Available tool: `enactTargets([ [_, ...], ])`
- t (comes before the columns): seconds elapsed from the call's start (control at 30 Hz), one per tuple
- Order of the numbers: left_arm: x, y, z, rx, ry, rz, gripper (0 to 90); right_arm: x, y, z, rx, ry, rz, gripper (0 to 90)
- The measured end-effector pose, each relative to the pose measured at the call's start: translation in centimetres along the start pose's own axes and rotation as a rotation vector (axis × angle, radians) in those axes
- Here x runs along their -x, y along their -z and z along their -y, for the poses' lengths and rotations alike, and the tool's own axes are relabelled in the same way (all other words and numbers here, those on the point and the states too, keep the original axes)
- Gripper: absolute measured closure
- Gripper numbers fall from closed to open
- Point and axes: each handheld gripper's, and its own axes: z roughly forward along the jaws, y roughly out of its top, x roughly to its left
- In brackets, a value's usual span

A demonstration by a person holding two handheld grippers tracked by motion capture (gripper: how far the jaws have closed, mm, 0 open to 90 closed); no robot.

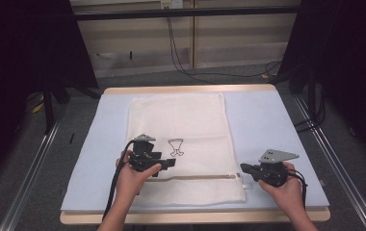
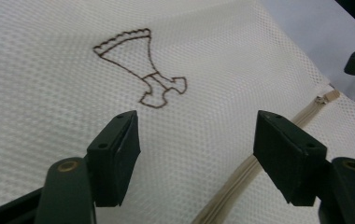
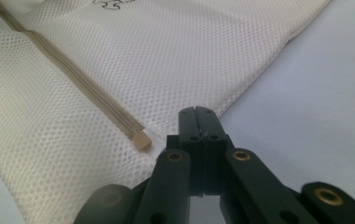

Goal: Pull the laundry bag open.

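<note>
1. Left gripper (image 1: 167, 163): held in the person's left hand (image 1: 134, 179) over the near half of the mesh laundry bag (image 1: 181, 120). In the left gripper view its jaws stand wide apart with nothing between them; released, hovering above the mesh.
2. Right gripper (image 1: 244, 168): held in the person's right hand (image 1: 283, 190) at the bag's near right edge. In the right gripper view (image 3: 198, 114) its jaws are pressed flat together; clenched. Whether any mesh is caught between the tips cannot be told.
3. Zipper (image 1: 205, 177): beige, running across the bag near its front edge. Its closed end (image 3: 142, 139) lies just beside the right gripper's tips.
4. Zipper pull (image 2: 324, 98): seen in the left gripper view, at the far end of the zipper.
5. Embroidered dress outline (image 1: 176, 147): brown stitching on the bag, just beyond the left gripper.
6. Bag position: flat on the pale blue mat (image 1: 272, 125), which covers the wooden table (image 1: 190, 89).
</note>
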Motion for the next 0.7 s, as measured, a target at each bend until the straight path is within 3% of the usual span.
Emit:
enactTargets([
  [0.17, 1.1, -1.3, -0.1, -0.022, 0.005, 0.055, 34.3, -0.6, -0.5, 0.3, -0.018, 0.01, -0.023, 90.0],
  [0.33, 2.0, -2.0, -0.1, -0.034, 0.035, 0.092, 38.2, -1.3, -1.2, 0.2, -0.047, 0.013, -0.043, 90.0],
  [0.43, 2.9, -2.3, 0.0, -0.046, 0.045, 0.122, 40.6, -1.4, -1.5, 0.3, -0.074, 0.006, -0.033, 90.0],
  [0.57, 3.8, -3.1, 0.1, -0.073, 0.045, 0.137, 43.7, -1.5, -1.6, 0.4, -0.05, -0.025, -0.056, 90.0],
  [0.7, 4.5, -3.6, 0.1, -0.087, 0.048, 0.169, 45.5, -1.9, -1.9, -0.1, -0.046, -0.023, -0.079, 90.0],
])
